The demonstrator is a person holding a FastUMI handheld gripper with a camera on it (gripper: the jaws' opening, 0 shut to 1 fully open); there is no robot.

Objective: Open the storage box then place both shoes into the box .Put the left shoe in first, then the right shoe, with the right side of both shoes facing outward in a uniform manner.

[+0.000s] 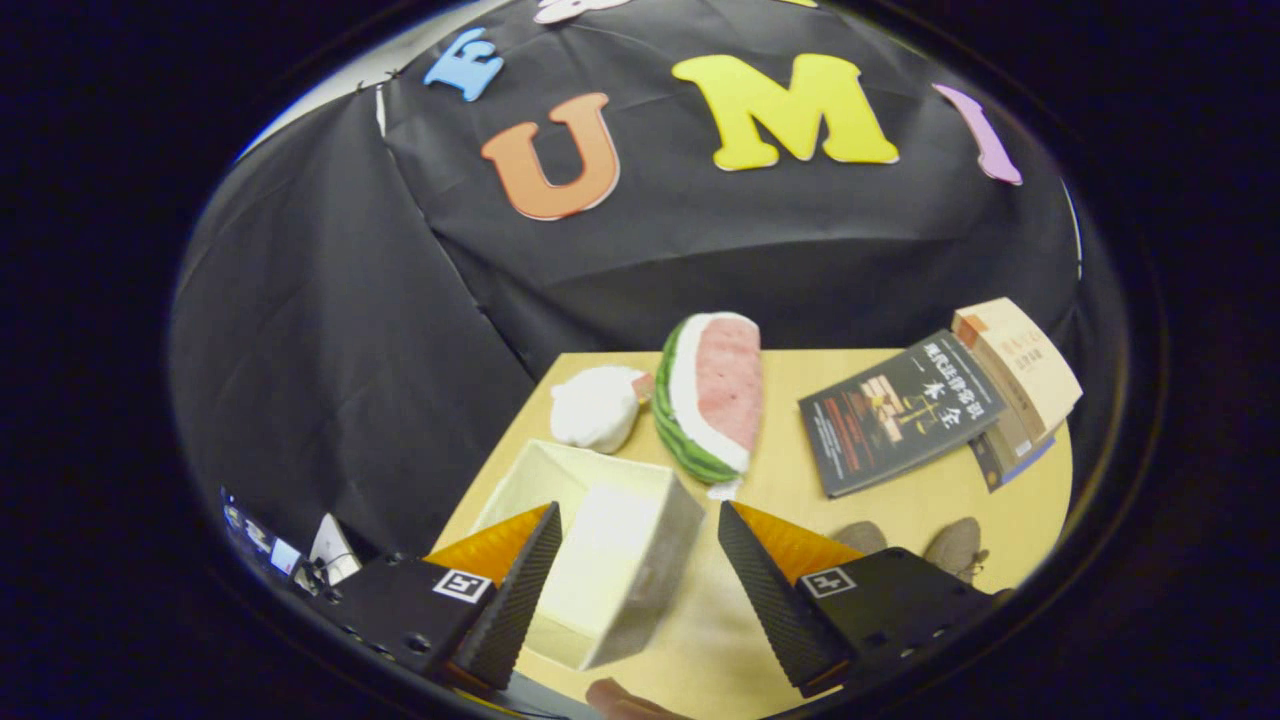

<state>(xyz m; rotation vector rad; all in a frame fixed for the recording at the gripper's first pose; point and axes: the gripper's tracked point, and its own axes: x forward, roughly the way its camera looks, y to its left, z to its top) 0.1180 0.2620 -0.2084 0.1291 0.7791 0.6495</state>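
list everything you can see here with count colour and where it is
storage box: 1, white, open, on the table between the fingers
watermelon slice toy: 1, pink and green, beyond the box
white plush: 1, white, beside the watermelon, behind the box
books: 2, one dark, one tan, beyond the right finger
shoes: 2, grey-brown, toes showing just past the right finger
table: 1, light wood
gripper: 1, open, fingers either side of the box's near corner

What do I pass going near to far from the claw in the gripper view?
Open claw straddling the storage box → white plush and watermelon cushion → booth wall. The box is open and looks empty.
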